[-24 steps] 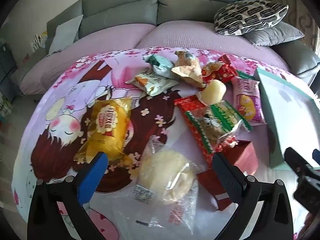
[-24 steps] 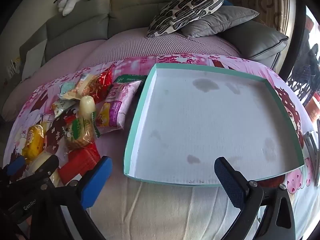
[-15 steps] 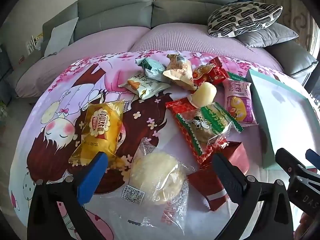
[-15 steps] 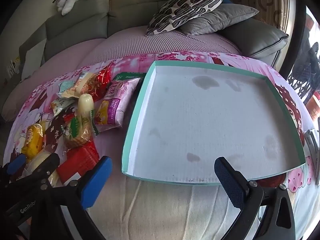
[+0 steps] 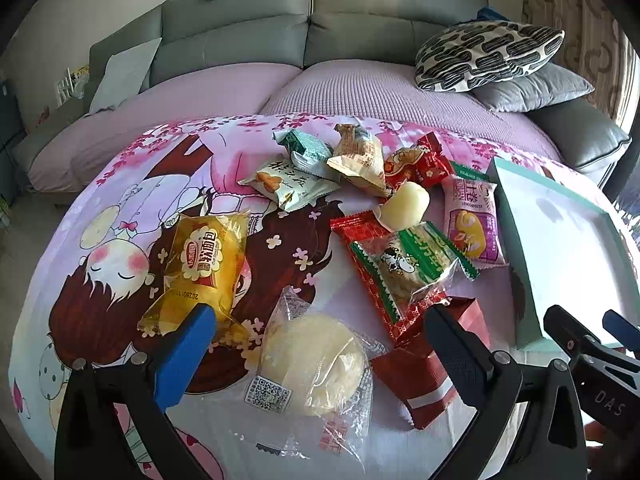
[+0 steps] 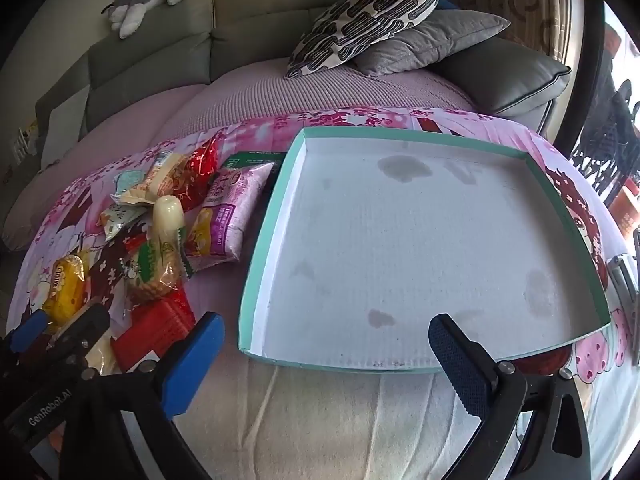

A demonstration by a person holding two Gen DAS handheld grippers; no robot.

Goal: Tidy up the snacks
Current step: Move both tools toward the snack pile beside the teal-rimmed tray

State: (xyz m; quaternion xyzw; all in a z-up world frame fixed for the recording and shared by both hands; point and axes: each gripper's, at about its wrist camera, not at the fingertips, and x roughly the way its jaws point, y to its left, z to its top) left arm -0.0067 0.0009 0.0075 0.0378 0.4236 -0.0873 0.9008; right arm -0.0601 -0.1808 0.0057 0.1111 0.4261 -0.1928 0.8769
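Note:
Several wrapped snacks lie on a pink cartoon cloth [image 5: 120,208]. My left gripper [image 5: 320,340] is open and empty, just above a round pale bun in a clear wrapper [image 5: 314,364]. A yellow bread pack [image 5: 202,268] lies to its left, a red box [image 5: 428,364] and a red-green cookie pack [image 5: 404,268] to its right. A pink-purple pack [image 5: 472,216] lies next to the teal-rimmed white tray [image 6: 264,248]. My right gripper [image 6: 324,348] is open and empty over the tray's near edge; the tray holds nothing.
A grey sofa [image 5: 280,36] with a purple cover stands behind the cloth. A black-and-white patterned cushion [image 6: 368,16] and a grey cushion [image 6: 432,40] lie at its right. A metal object [image 6: 624,276] sits at the far right edge.
The left gripper has pulled back a little, so the bun and the other snacks sit higher and further from the fingers. The right gripper has barely moved.

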